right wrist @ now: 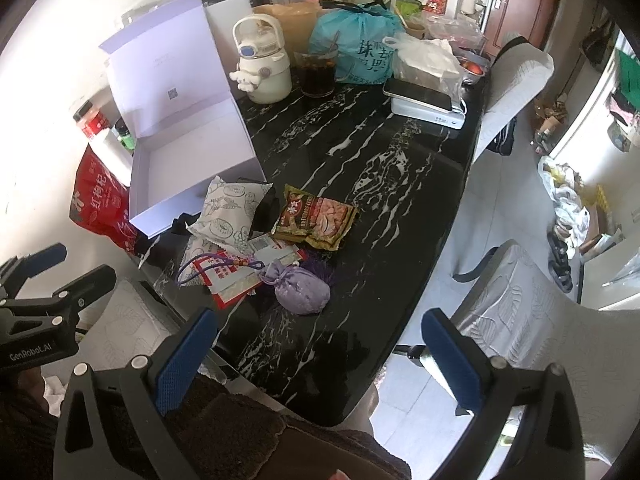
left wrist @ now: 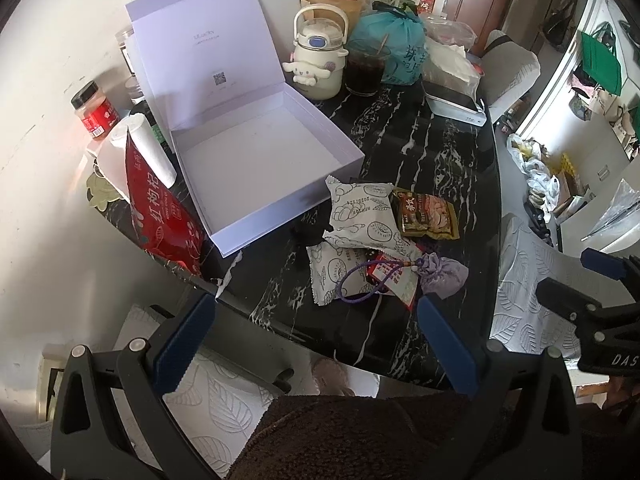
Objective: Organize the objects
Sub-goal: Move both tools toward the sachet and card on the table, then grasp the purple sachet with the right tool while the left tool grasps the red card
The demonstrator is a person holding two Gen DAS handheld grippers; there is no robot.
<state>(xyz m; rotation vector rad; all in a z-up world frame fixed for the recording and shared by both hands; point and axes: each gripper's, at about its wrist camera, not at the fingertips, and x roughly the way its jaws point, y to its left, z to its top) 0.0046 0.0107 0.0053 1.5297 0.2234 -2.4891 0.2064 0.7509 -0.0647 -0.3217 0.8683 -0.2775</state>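
both grippers hover at the near edge of the black marble table, jaws spread wide and nothing in them: left gripper sits low over the table edge, right gripper just beside it on the right, also off the objects. white gift box is open on the left part of the table, lid standing up behind it, inside bare. the loose pile lies just in front of the box's near right corner: two white patterned snack packets, one overlapping the other, a brown peanut packet touching them on the right, a red and white packet underneath with a purple cord loop across it, and a lavender sachet pouch at the near end of the pile. red goji bag leans against the box's left side. at the far end, well apart from the pile, a cream kettle-shaped bottle, a glass of dark drink beside it, a teal plastic bag, and a white device with a phone on top.
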